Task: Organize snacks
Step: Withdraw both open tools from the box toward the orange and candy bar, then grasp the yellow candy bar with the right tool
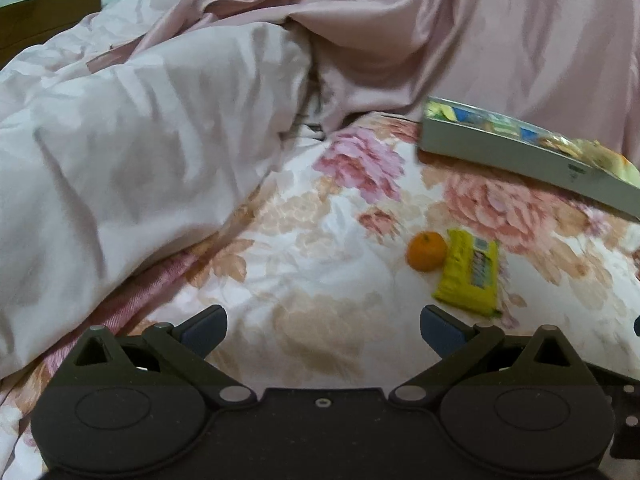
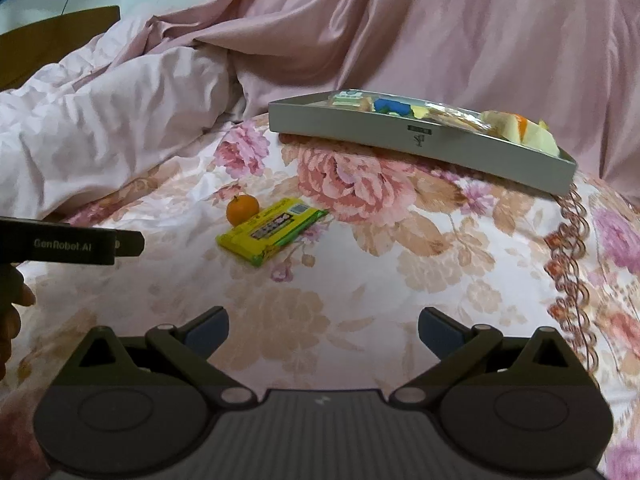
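Item: left gripper [image 1: 322, 332], black, two blue-padded fingers, jaws spread wide, holding nothing; hovers above the floral bedspread [image 1: 320, 248].
Item: right gripper [image 2: 323, 332], same build, jaws likewise wide and empty.
Item: small round orange citrus fruit [image 2: 242, 209], smooth, firm-looking skin; lies on the bedspread touching the packet's far-left edge.
Item: flat yellow foil snack packet [image 2: 272, 230], rectangular, crinkly and slippery by the look of it, barcode side up.
Item: shallow grey rectangular tray [image 2: 400, 136], rigid walls, already filled with assorted wrapped snacks; sits further back, well apart from the two loose items, against the pink satin quilt [image 2: 440, 32].
Handling note: two pieces appear left to tray. The bedding is soft and will give, so approach the fruit from above, close across its widest part, and lift gently; pinch the packet by a crimped end rather than its flat face.
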The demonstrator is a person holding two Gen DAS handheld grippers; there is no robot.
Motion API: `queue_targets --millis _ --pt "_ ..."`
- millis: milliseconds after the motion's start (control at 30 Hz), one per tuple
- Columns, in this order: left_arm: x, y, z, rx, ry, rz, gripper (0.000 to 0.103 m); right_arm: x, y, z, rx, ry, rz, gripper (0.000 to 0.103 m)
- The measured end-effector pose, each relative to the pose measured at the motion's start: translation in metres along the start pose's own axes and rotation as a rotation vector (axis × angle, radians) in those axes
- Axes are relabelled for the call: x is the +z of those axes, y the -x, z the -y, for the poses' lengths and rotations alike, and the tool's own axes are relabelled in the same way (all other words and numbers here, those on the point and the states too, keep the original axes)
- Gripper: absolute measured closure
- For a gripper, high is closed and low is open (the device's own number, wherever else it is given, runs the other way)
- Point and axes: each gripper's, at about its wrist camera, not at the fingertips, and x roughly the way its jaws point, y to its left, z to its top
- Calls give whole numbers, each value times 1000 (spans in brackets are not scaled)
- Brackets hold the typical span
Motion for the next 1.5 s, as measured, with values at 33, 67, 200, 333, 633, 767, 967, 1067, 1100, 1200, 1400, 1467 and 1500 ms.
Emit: queue_targets --millis 33,67,200,333,633,767,967,1067,1100,1200,1400,1467,1500 --pt "1 -3 -1 9 4 3 1 3 -5 -1 4 7 -6 0" --pt "3 -7 -3 18 7 4 1 6 -11 -3 6 15 -15 0" --pt "9 -18 -10 56 18 20 1 21 -37 -11 -8 41 -58 0" --pt "16 -26 -19 90 38 25 1 40 -64 -18 -41 41 -92 0" --pt "22 -38 -38 104 150 4 1 69 -111 -31 1 -43 -134 0" --pt "21 -40 -36 110 143 0 1 69 -128 -42 -2 -9 -160 0" --pt "20 -42 -35 125 148 -9 1 77 -146 -43 -18 -27 -185 0" --pt "20 -43 -36 125 157 -10 1 75 -148 -42 -11 -30 -192 0" --pt "20 -43 -36 123 160 -11 1 73 -148 -41 -15 -27 -192 0" --pt "20 -43 -36 115 161 -12 1 70 -144 -35 -40 -41 -189 0" --pt "19 -43 -32 107 149 -11 1 62 -136 -17 -77 -42 -168 0" --pt "18 -43 -31 105 142 -10 1 63 -137 -13 -62 -55 -152 0" --pt "18 -43 -30 105 138 -10 1 63 -138 -13 -57 -49 -140 0"
